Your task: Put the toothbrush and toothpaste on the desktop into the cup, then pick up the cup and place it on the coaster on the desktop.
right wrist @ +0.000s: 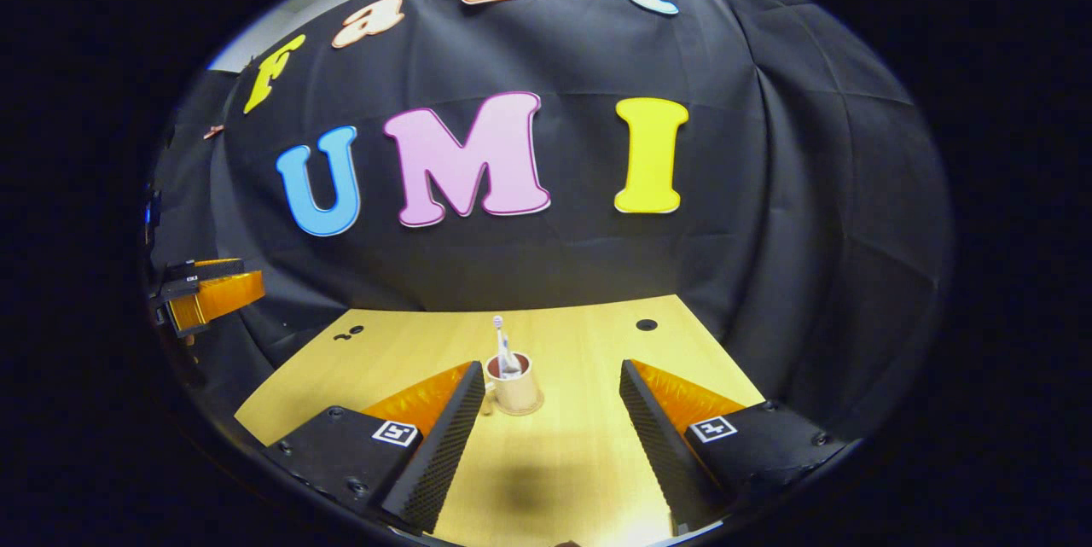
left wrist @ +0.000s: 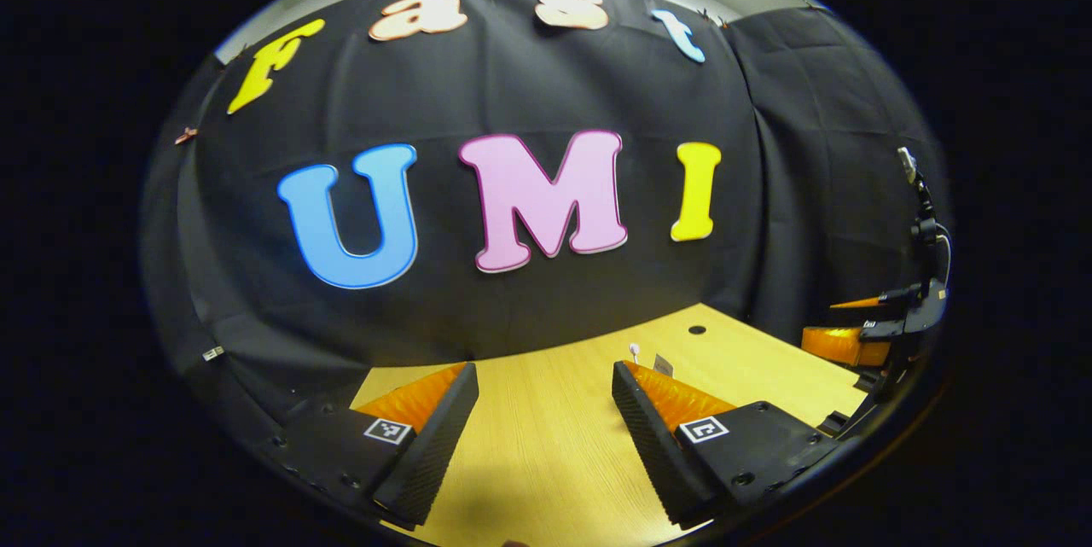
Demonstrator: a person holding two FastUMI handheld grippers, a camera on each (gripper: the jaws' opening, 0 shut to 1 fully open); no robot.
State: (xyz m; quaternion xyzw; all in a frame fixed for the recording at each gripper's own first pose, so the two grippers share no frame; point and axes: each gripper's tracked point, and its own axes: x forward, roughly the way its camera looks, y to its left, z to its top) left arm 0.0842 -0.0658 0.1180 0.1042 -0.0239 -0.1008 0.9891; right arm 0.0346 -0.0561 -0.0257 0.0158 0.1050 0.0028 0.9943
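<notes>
Pale wood desk [right wrist: 589, 453] carries the cup [right wrist: 514, 389], upright with the toothbrush [right wrist: 501, 342] standing in it, straight ahead of the right gripper [right wrist: 550, 436], whose fingers are spread and empty; the left gripper [left wrist: 542, 436], also spread, sits further off to the side

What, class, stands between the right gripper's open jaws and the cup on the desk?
Nothing visible does. The cup stands just ahead of the right gripper, nearer its left finger, with only bare desk between them. A toothbrush stands upright inside the cup.
</notes>
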